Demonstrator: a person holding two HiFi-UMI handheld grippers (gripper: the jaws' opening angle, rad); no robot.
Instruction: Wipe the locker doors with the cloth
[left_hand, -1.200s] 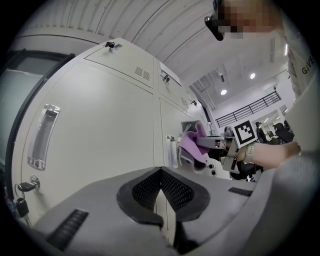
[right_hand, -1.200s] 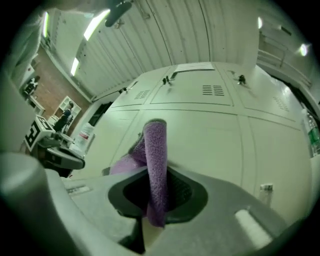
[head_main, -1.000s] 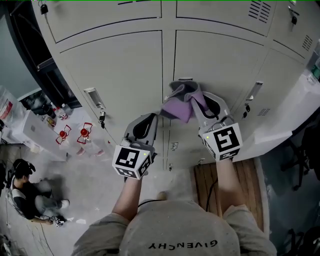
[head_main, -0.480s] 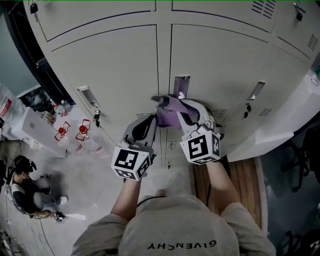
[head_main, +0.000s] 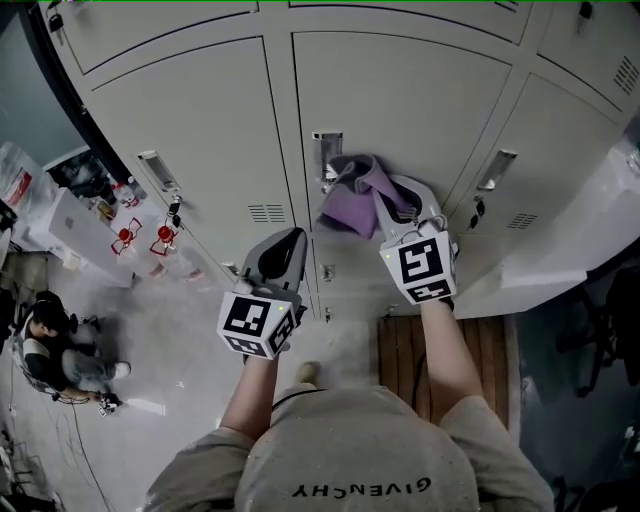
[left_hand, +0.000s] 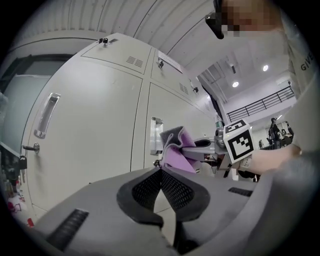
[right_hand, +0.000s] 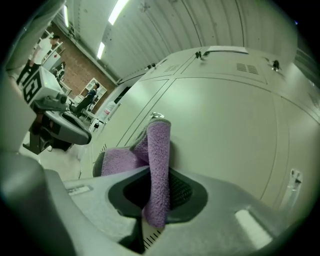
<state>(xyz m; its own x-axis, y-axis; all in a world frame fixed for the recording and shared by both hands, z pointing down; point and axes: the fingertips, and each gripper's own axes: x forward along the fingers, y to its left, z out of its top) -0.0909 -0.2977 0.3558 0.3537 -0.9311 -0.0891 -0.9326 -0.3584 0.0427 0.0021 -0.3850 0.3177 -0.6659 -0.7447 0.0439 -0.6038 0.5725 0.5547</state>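
The bank of pale locker doors (head_main: 400, 110) fills the upper part of the head view. The wiping is on the middle door, whose bare panel stretches up and to the right of the contact spot. The purple cloth (head_main: 352, 200) is bunched against that door just right of and a little below its recessed handle (head_main: 325, 150). It lies straight ahead of the right gripper (head_main: 395, 205), between the jaws and the metal, so that hand is plainly the nearer one. Any further stroke looks likely to run across the panel away from the handle. In the right gripper view the jaws are clamped on a thick fold of the cloth, whose long axis stands up out of the jaws toward the door. The left gripper (head_main: 285, 250) hangs lower and to the left, near the seam between two doors and apart from the cloth. Its jaws are pressed together with nothing between them.
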